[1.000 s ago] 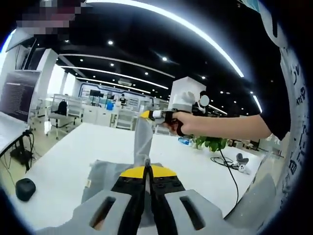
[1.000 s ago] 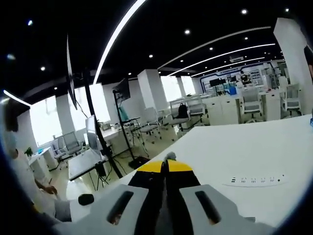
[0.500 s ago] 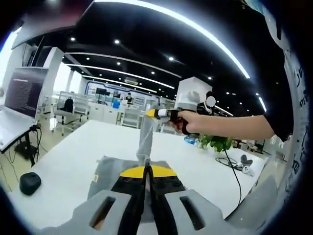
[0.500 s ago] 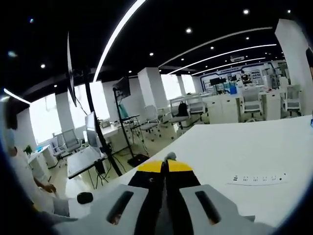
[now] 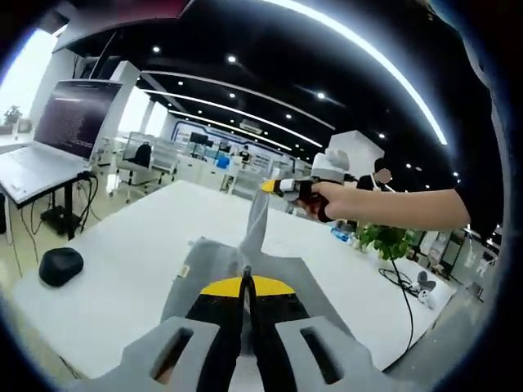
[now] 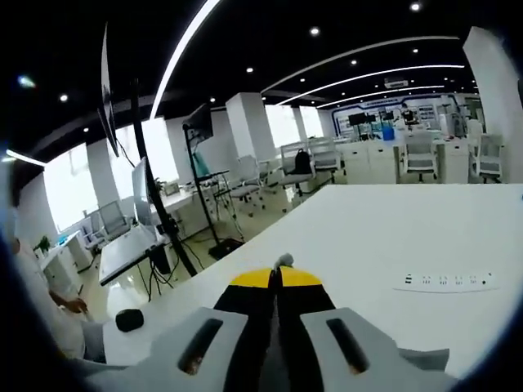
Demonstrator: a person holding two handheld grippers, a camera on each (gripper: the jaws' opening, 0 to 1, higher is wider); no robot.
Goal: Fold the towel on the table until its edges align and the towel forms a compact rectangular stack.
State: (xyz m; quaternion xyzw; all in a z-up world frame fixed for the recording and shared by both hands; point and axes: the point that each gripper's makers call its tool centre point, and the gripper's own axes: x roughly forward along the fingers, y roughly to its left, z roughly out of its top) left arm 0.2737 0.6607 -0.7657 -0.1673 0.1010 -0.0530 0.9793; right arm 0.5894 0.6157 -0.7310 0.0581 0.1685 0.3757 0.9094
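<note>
The grey towel (image 5: 211, 263) lies partly on the white table (image 5: 122, 269), with one part pulled up in a narrow strip. My left gripper (image 5: 246, 286) is shut on the towel's near edge. In the left gripper view, my right gripper (image 5: 270, 187), held by a hand, is raised above the table and pinches the top of that strip. In the right gripper view, my right gripper (image 6: 278, 274) is shut, and a small grey tuft of towel (image 6: 284, 260) sticks out at its tips.
A black mouse (image 5: 60, 265) sits near the table's left edge, beside an open laptop (image 5: 51, 147) on a stand. A plant (image 5: 389, 241) and a cable (image 5: 402, 282) are at the far right. A white power strip (image 6: 445, 281) lies on the table.
Both cameras have shifted, and the table now takes up more of each view. The raised towel strip looks shorter and sits lower. Both grippers stay shut on the towel.
</note>
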